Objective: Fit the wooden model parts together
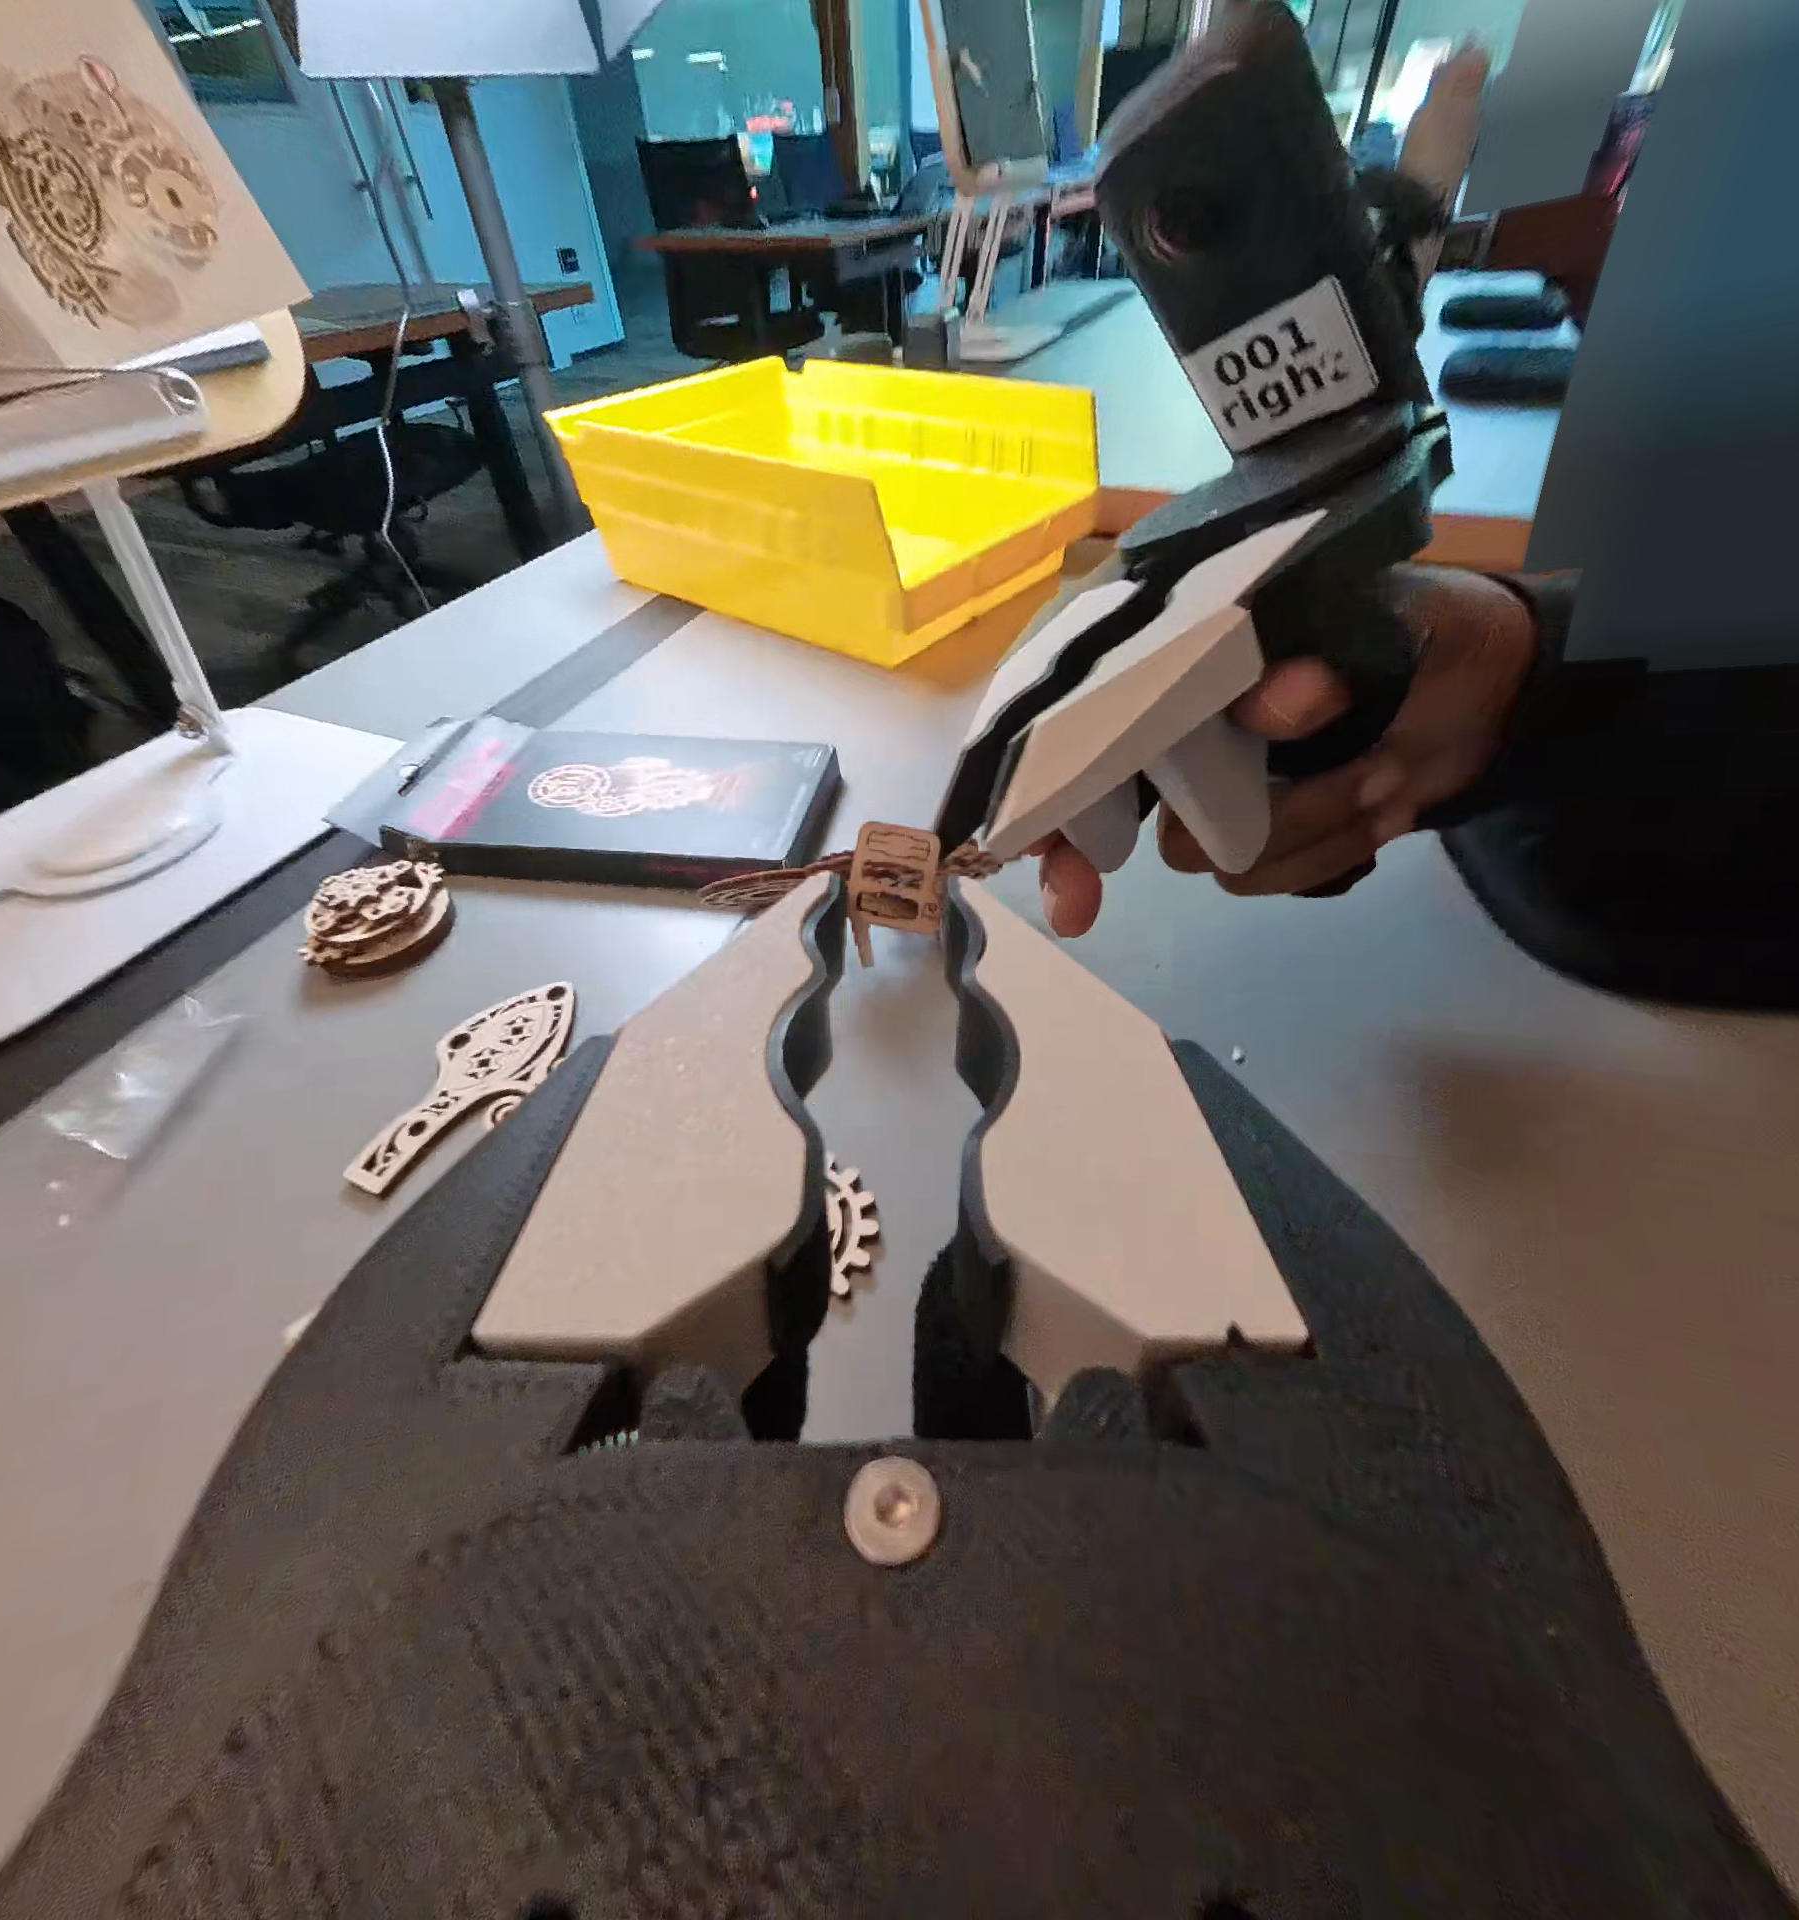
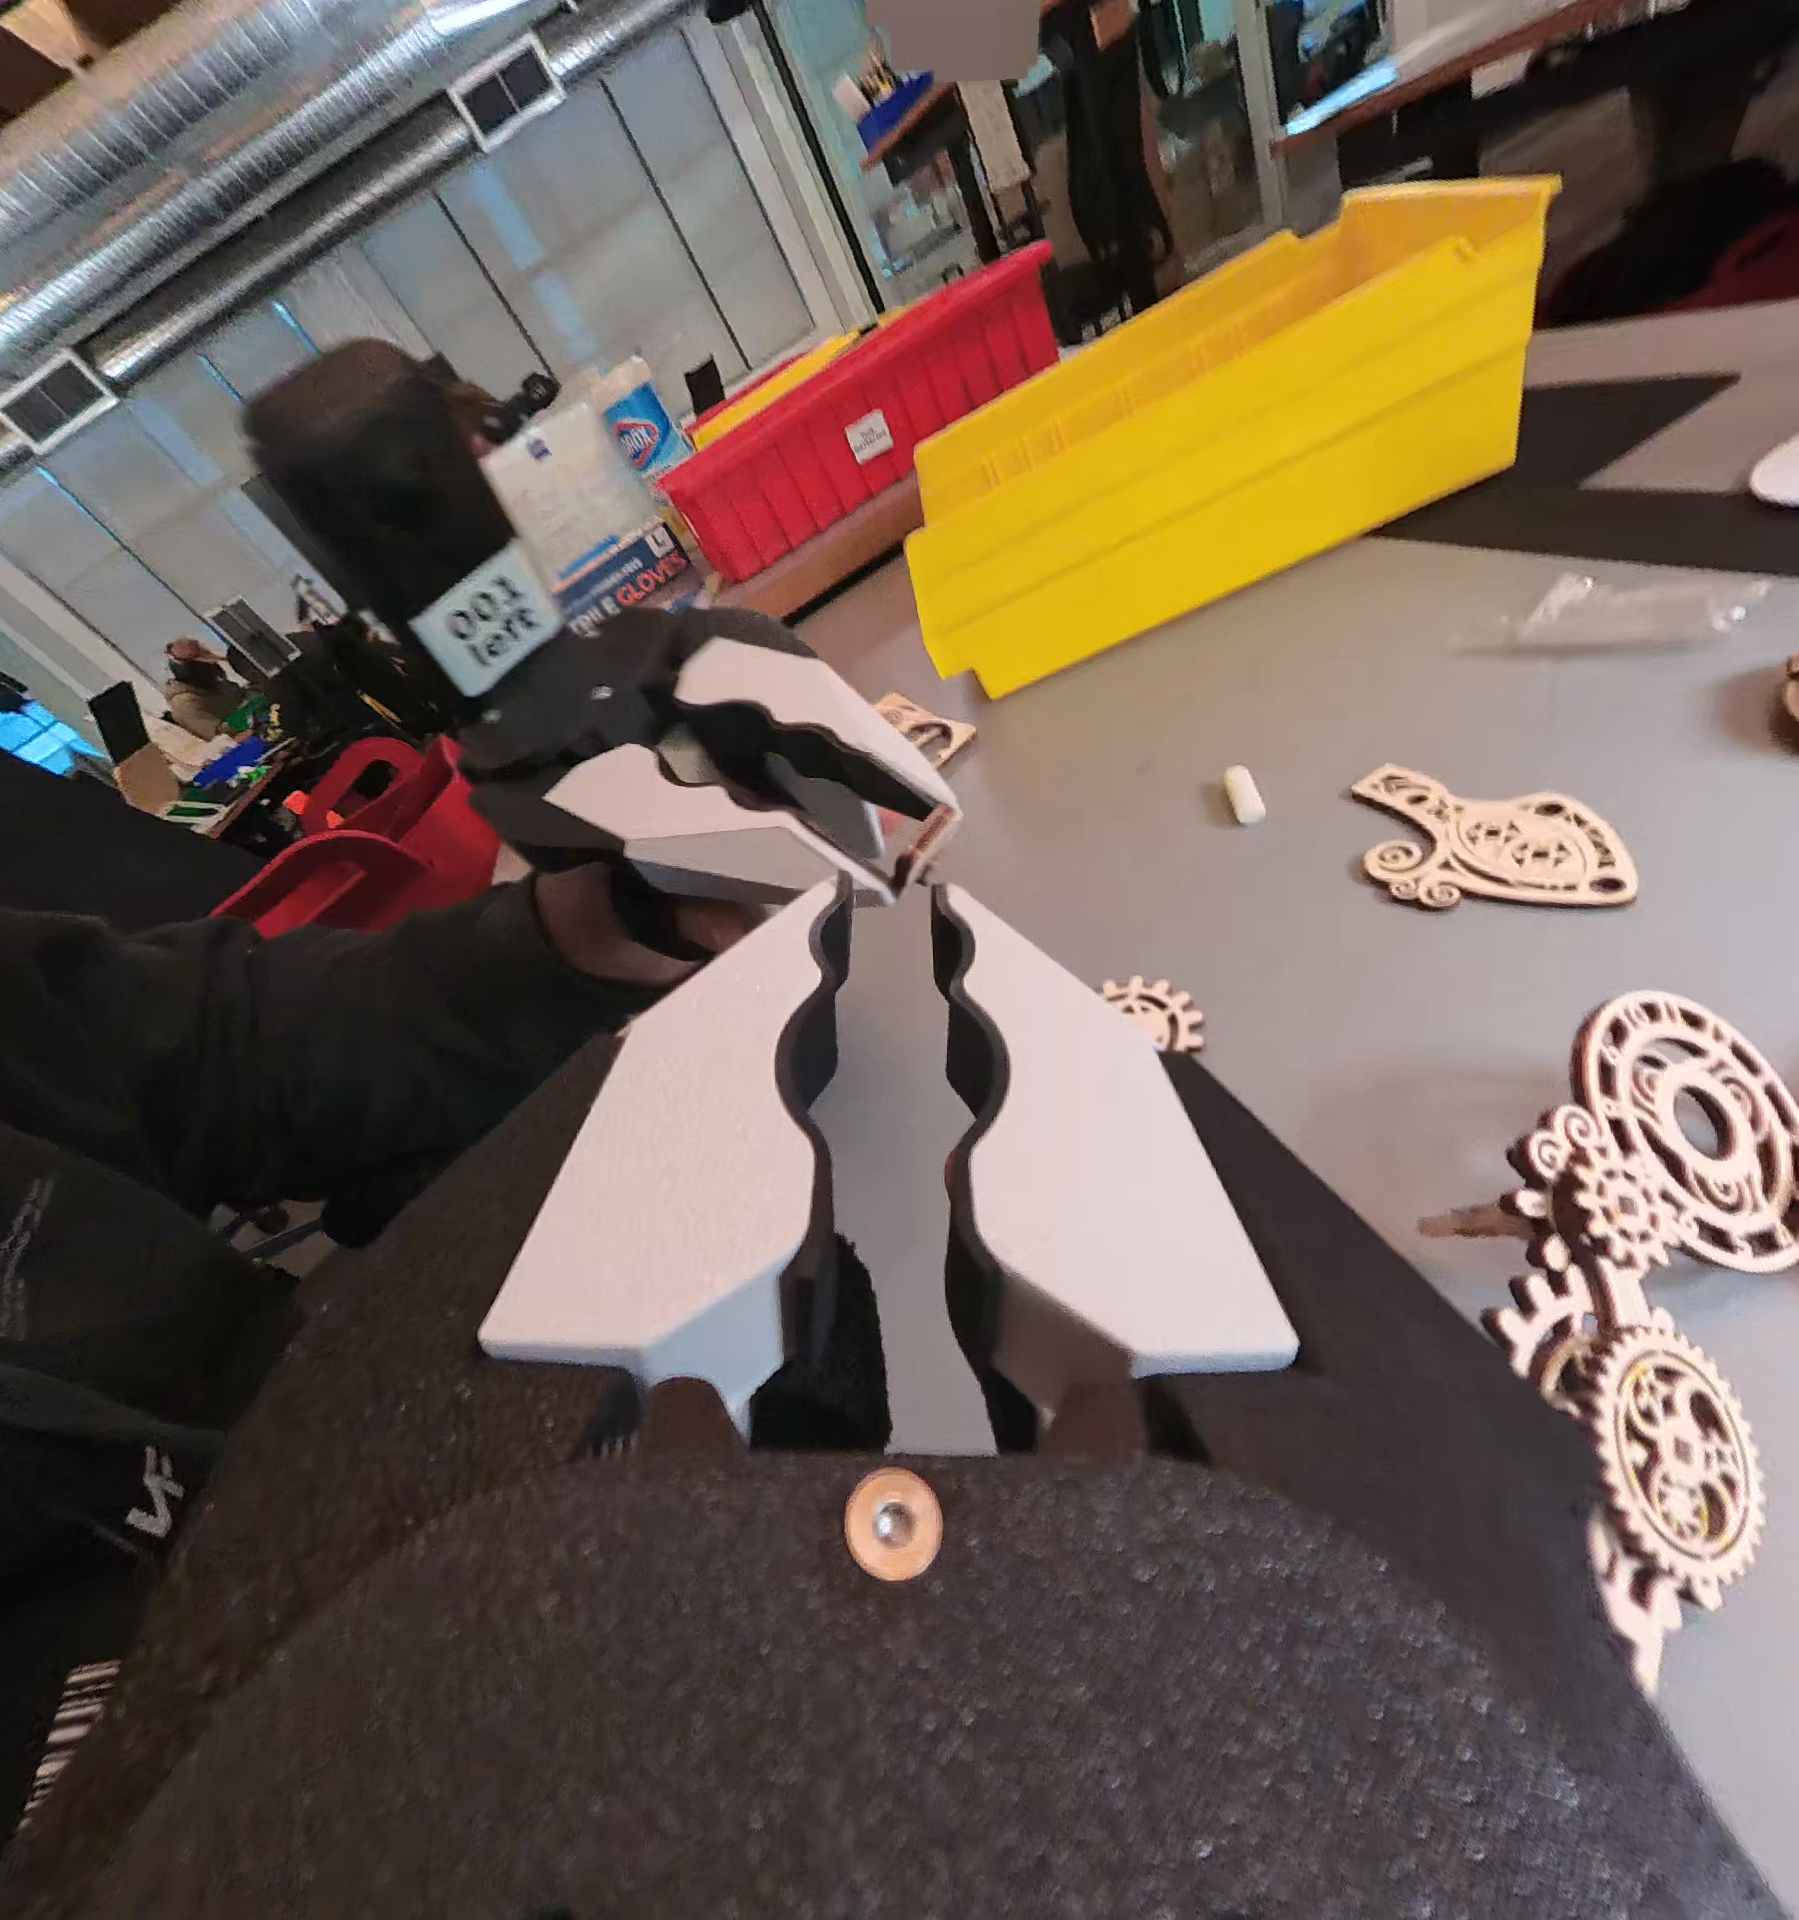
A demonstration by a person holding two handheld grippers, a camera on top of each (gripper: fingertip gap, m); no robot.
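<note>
My left gripper is shut on a small flat rectangular wooden part and holds it upright above the grey table. In the right wrist view the left gripper shows this part edge-on. My right gripper has a narrow gap with nothing between its fingers; its tips are right beside the held part. A wooden gear assembly is on the table to its right. A paddle-shaped part and a small gear lie loose.
A yellow bin stands at the table's far side, with a red bin beyond it. A black box, a round wooden gear stack, a clear plastic bag and a white lamp base lie left. Less than 4 cm separates the two grippers' tips. Between my left fingertips and the small gear there is roughly 11 cm.
</note>
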